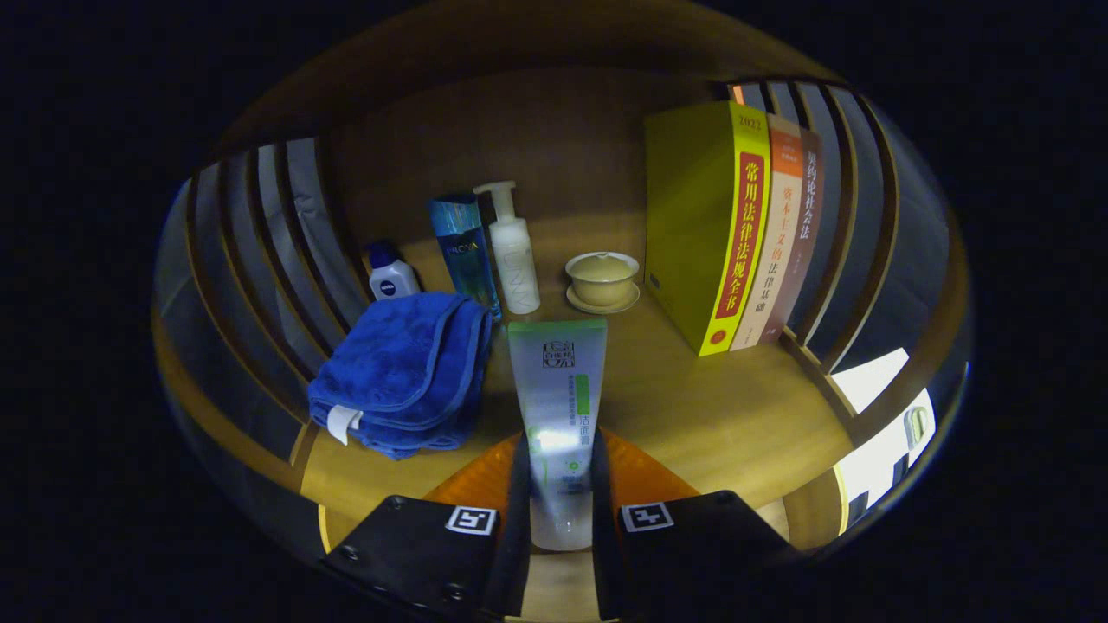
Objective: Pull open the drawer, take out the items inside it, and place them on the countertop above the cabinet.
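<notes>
Your gripper (558,484) has its 2 fingers (518,493) closed against the sides of a pale green tube of facial cleanser (558,407), pressing on its lower part, near the cap end. The tube points straight ahead along the fingers, its flat crimped end farthest from you, out over the wooden countertop (710,407). Whether the tube rests on the wood or hangs just above it, you cannot tell.

Just beside the tube, on its left, lies a folded blue towel (402,372) with a white tag at its near corner. Beyond the towel stand a small white bottle with a dark blue cap (391,272), a tall blue box (463,251) and a white pump bottle (512,251), the last 2 close together. Ahead and slightly right of the tube sits a lidded tea bowl on a saucer (602,279). Farther right, 3 books (736,229) stand upright side by side, the thick yellow one nearest the bowl.
</notes>
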Motion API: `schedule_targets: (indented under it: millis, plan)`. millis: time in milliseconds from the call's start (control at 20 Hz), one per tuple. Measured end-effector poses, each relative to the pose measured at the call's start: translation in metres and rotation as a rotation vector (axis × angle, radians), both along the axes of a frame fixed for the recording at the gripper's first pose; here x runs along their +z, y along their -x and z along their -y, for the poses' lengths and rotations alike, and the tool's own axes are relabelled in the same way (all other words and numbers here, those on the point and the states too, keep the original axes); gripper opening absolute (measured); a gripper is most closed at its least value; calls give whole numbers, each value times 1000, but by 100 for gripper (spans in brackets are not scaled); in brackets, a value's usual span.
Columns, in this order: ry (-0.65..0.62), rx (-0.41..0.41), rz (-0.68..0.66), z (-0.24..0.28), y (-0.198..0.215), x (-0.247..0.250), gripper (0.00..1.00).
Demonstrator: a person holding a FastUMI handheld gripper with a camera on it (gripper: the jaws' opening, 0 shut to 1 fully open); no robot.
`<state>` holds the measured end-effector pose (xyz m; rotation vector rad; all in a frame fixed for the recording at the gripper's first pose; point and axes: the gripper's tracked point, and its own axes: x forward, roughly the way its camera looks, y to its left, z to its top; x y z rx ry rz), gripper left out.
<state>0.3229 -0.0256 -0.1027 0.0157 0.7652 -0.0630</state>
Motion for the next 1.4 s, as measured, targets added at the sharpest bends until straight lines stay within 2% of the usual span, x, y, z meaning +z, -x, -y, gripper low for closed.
schedule_targets:
  millis: [300,450,500,650,900,1150,1400]
  plan:
    - [-15,-25,-25,6,-15,-25,42]
    - [-8,-69,-47,16,-12,-31,50]
    - [-27,-81,-5,17,-15,-25,56]
    - [-36,-68,36,19,-17,-16,63]
    - [-36,-24,92,13,3,12,98]
    - [-27,44,227,8,47,61,99]
    - [53,123,455,3,111,125,98]
